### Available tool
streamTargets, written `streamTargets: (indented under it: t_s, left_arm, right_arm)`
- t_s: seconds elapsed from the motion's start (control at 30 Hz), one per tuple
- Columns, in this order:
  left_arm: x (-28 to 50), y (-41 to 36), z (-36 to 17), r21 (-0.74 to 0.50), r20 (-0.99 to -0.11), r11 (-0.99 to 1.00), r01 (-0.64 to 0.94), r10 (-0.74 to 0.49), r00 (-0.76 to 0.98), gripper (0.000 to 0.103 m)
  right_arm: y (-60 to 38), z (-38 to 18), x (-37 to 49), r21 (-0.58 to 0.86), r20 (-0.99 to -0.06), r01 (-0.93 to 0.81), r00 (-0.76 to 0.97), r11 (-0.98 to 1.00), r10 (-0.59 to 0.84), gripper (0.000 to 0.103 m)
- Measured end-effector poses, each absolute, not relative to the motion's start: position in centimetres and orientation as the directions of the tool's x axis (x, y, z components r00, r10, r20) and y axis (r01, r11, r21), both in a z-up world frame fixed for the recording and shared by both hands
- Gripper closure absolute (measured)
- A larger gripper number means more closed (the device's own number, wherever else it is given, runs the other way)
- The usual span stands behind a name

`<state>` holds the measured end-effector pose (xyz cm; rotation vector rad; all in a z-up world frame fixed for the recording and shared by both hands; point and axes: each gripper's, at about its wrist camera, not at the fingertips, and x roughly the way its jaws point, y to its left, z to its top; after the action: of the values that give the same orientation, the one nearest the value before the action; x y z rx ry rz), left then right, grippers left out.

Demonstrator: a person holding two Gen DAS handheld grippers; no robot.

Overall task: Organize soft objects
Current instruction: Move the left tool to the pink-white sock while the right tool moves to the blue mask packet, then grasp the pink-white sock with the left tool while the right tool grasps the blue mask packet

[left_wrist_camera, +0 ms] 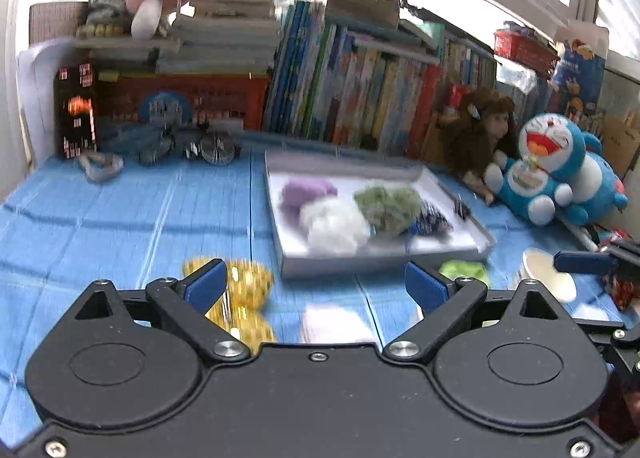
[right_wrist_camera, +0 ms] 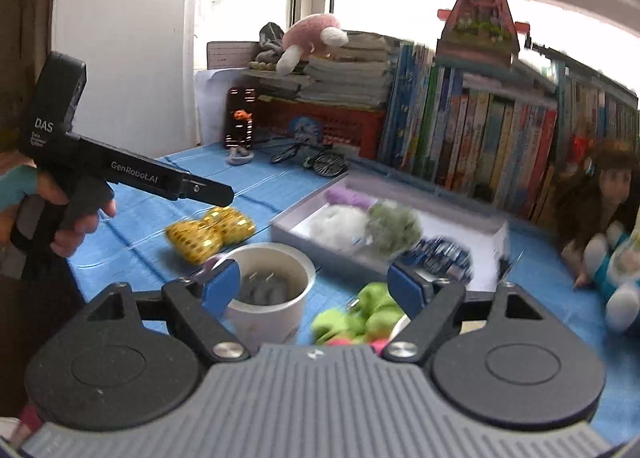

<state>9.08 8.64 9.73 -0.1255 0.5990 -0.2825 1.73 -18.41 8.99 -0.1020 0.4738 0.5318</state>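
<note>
Two sets of blue fingers stand wide apart and empty, one on each gripper you hold. Your left gripper (left_wrist_camera: 317, 284) hovers low over the blue-covered table (left_wrist_camera: 120, 217). Just beyond its left finger lies a shiny gold pouf (left_wrist_camera: 244, 298), and a pale pink soft thing (left_wrist_camera: 336, 324) sits between the fingers, touched by neither.

Your right gripper (right_wrist_camera: 314, 286) has nothing in its fingers either. A white paper cup (right_wrist_camera: 272, 286) holding grey bits stands just past its left finger, and a lime-green fluffy piece (right_wrist_camera: 360, 316) lies near its right finger, with something bright pink peeking beside it.

Farther out rests a shallow white tray (left_wrist_camera: 460, 254). Inside it you already have a purple pompom (left_wrist_camera: 306, 191), a white pompom (left_wrist_camera: 334, 223), a green pompom (left_wrist_camera: 388, 207) and a dark blue striped bundle (left_wrist_camera: 434, 219).

These loose pieces look very light and squashy. They will likely compress and may slip free, so pinch through the thick middle, not a stray tuft. The gold one looks slicker; take it at its narrow waist.

Beyond the tray, a brown-haired doll (left_wrist_camera: 480, 129) and a blue cat plush (left_wrist_camera: 548, 169) lean against a row of books (left_wrist_camera: 360, 97).

Readable writing: in the right wrist view, your left gripper's body says "DAS" and "GenRobot.AI". Book spines are too blurred to read.
</note>
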Motion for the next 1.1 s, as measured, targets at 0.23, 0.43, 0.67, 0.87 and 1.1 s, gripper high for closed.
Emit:
streamTargets:
  t_s: [0.23,0.43,0.67,0.87,1.1]
  left_arm:
    - [6.4,8.9,6.6,-0.287,-0.570,0.930,0.230,-0.358,0.740,0.014]
    - [6.6,7.4,3.8,-0.269,-0.615,0.936,0.228,-0.350,0.706,0.027]
    - [7.6,5.5,2.8,-0.169,-0.592,0.966,0.197,-0.260,0.763,0.037]
    - [9.0,4.5,1.6,-0.178,-0.598,0.960,0.214,-0.278,0.752,0.036]
    - [9.8,5.0,0.8,-0.227,-0.603,0.954,0.198,-0.297,0.740,0.044]
  right_arm:
    - [-17.9,3.8,-1.4,0.120,-0.424,-0.445,0.785,0.888,0.451,0.013]
    - [-16.2,-0.1,-1.9,0.141,-0.435,-0.377,0.807,0.915,0.399,0.013]
    - [-12.8,-1.9,-3.1,-0.083,-0.365,-0.368,0.876,0.926,0.315,0.000]
    - [-10.8,-2.6,-2.6,-0.078,-0.362,-0.389,0.869,0.918,0.337,0.000]
    - [-9.3,-4.0,-1.9,-0.031,-0.350,-0.332,0.887,0.943,0.301,0.008]
